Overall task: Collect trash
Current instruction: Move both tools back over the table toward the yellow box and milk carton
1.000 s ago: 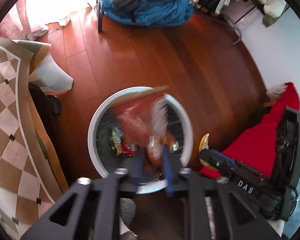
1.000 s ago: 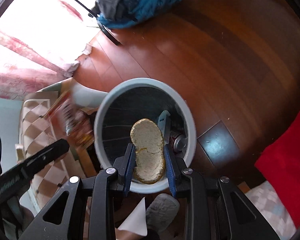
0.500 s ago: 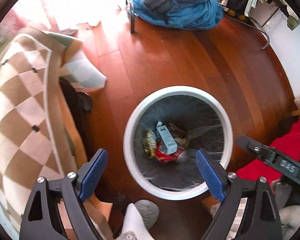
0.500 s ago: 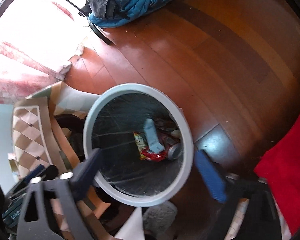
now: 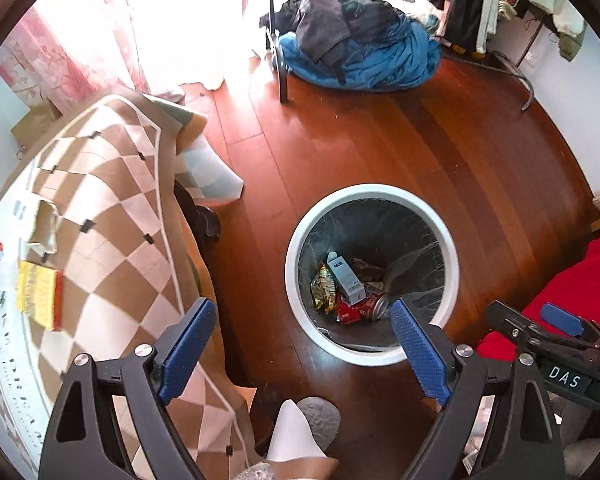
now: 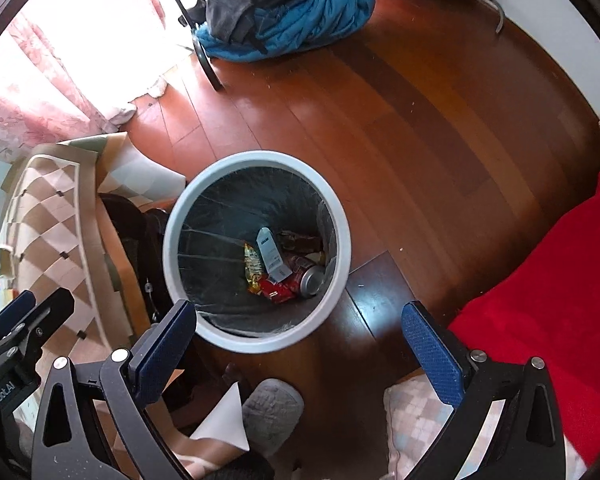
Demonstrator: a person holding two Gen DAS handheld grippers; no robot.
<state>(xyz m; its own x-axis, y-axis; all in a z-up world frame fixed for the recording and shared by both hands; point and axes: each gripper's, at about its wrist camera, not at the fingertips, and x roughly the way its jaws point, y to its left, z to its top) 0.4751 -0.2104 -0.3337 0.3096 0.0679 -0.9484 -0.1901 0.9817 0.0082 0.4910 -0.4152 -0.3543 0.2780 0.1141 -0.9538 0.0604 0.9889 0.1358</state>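
Lived-in home, prob. a bedroom. Reddish wood plank floor (image 6: 400, 112), pink floral curtains (image 5: 72, 60), heaped blue quilt w/ dark clothes (image 5: 360, 56).

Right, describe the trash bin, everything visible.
The trash bin is round with a pale grey-white rim, lined with a thin clear bag over a dark interior. It stands upright and open on the wooden floor beside the checked tablecloth. At its bottom lie a small carton, a can and crumpled wrappers.

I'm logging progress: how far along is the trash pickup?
Done: a carton, a can and wrappers lie in the bin. In hand: nothing; both tongs, left and right, are open. Left: a yellow packet on the table.
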